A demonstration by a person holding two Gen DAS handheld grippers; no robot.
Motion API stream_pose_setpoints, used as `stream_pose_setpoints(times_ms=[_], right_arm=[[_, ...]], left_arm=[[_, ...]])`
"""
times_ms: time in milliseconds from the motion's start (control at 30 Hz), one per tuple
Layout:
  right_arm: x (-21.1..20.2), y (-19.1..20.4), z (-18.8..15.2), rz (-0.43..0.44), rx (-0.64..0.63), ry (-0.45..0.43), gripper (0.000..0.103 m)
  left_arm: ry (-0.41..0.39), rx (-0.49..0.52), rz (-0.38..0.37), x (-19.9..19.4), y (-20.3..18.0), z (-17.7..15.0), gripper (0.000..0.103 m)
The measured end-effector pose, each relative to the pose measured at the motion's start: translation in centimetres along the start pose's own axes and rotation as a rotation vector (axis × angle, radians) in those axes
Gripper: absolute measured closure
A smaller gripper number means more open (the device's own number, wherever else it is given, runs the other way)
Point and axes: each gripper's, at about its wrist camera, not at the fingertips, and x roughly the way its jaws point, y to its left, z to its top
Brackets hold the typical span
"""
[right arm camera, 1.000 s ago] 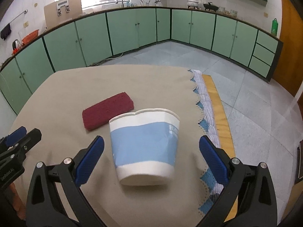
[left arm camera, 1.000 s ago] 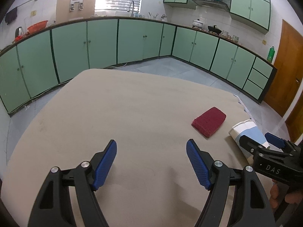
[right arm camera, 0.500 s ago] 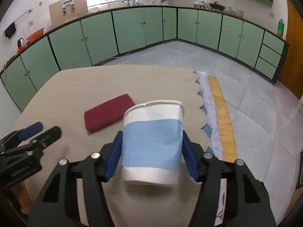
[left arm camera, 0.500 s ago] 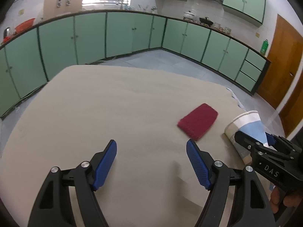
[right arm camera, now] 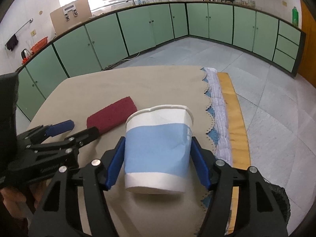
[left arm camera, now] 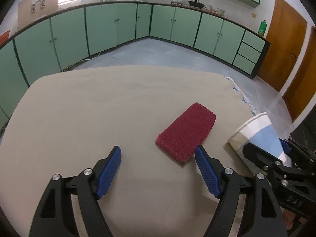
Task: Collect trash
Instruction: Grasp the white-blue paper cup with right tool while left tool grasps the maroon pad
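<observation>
- The right gripper (right arm camera: 157,159) has just closed its blue pads on the paper cup (right arm camera: 158,150), near the table's (left arm camera: 79,108) right edge.
- The left gripper (left arm camera: 158,170) gapes wide, empty, just short of the red scouring pad (left arm camera: 185,135).

The right gripper (right arm camera: 157,164) pitches downward with its 2 blue pads pressed on opposite sides of a paper cup (right arm camera: 158,150), its jaws having just been opening slightly. The left gripper (left arm camera: 158,169) also tilts down, jaws spread wide with nothing between them, just left of the right gripper's jaws.
</observation>
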Motion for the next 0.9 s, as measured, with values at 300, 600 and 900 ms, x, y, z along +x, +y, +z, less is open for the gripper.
stream_pose_setpoints(times_ms=[300,600,900], right_arm=[[-0.2,0.3,-0.1,-0.013,-0.009,-0.006,0.043],[-1.3,-0.2,-0.7,-0.041,-0.029,-0.020,0.054],[-2.6,-1.1,-1.1,-0.026,0.000,-0.043,0.057]], left_arm=[[0.012,0.075,-0.007,0.5,-1.0,0.4,0.034],[-0.004,0.079,-0.002,-0.2,-1.9,0.3,0.084],[-0.014,0.061,-0.037,-1.5,-2.5,-0.6,0.103]])
